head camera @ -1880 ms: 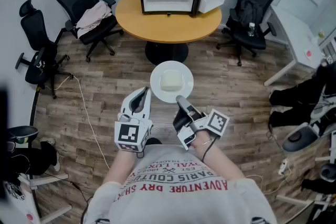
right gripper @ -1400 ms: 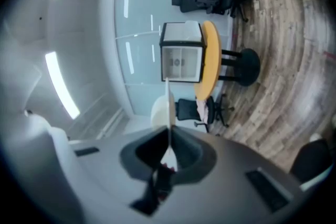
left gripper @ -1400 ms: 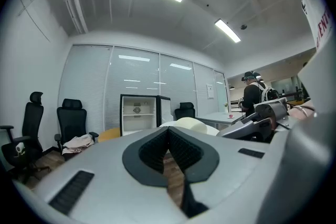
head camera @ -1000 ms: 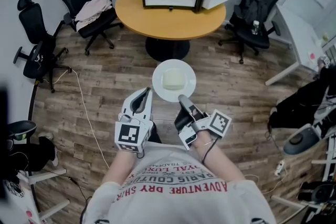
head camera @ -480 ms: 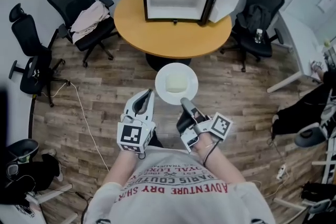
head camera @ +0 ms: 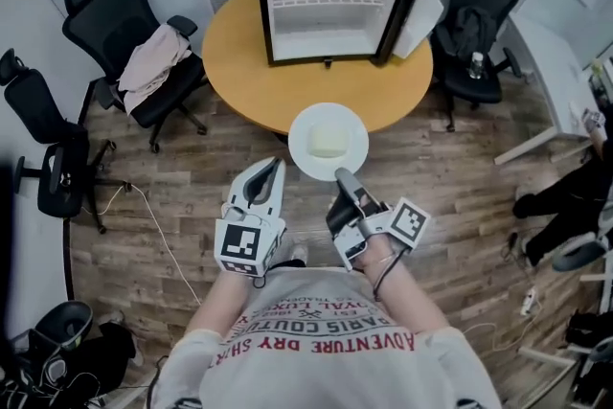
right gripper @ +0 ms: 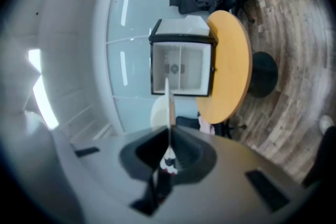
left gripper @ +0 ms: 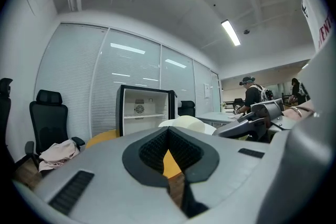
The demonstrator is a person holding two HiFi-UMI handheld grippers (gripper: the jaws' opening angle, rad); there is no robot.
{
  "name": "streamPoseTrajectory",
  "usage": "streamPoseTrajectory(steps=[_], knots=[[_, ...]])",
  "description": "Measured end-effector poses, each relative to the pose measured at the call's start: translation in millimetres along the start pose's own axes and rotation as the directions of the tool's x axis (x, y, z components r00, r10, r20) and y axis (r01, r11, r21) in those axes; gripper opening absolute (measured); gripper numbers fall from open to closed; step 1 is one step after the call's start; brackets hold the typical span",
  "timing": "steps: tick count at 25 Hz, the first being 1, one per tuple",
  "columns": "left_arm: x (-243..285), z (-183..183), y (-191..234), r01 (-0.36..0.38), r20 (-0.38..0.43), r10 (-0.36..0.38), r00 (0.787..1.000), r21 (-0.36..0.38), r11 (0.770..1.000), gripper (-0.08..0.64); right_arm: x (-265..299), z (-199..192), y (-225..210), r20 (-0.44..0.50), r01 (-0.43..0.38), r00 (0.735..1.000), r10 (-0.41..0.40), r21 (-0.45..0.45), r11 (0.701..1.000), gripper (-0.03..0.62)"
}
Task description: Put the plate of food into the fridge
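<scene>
A white plate [head camera: 329,141] carries a pale block of food [head camera: 329,143]. My right gripper [head camera: 342,175] is shut on the plate's near rim and holds it level above the near edge of the round orange table [head camera: 287,96]. In the right gripper view the plate [right gripper: 169,99] runs edge-on between the jaws. The small black fridge [head camera: 330,0] stands on the table with its door [head camera: 426,0] swung open and its white shelves bare. My left gripper [head camera: 275,165] hovers left of the plate, shut and holding nothing. From the left gripper view I see the fridge [left gripper: 142,110] and the plate [left gripper: 186,123].
A black office chair draped with pink clothing [head camera: 144,62] stands left of the table, another chair [head camera: 53,158] farther left. A chair with a backpack [head camera: 484,24] is at the right, beside a white desk [head camera: 556,53]. A cable [head camera: 158,225] lies on the wood floor.
The table and fridge have come closer and lower in the head view. The plate, held over the floor before, now hangs over the table's near edge. Both grippers keep their states.
</scene>
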State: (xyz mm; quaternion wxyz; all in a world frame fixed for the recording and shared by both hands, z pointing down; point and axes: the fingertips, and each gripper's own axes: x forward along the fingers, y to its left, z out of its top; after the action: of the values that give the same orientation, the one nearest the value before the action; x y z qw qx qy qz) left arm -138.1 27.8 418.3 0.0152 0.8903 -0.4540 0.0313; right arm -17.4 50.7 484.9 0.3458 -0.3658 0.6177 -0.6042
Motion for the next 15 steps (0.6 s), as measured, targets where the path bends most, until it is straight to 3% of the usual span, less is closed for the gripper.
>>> streamPoseTrajectory(steps=[8, 15], knots=[[39.7, -15.5, 23.0, 0.015, -0.033, -0.016, 0.999, -0.026, 1.000, 0.026, 45.0, 18.3, -8.0, -0.002, 0.022, 1.000, -0.022, 0.015, 1.000, 0.038], [102.8, -11.6, 47.3, -0.064, -0.029, 0.063, 0.998, -0.022, 0.998, 0.026, 99.5, 70.0, -18.0, -0.075, 0.026, 0.997, -0.024, 0.026, 0.999, 0.038]])
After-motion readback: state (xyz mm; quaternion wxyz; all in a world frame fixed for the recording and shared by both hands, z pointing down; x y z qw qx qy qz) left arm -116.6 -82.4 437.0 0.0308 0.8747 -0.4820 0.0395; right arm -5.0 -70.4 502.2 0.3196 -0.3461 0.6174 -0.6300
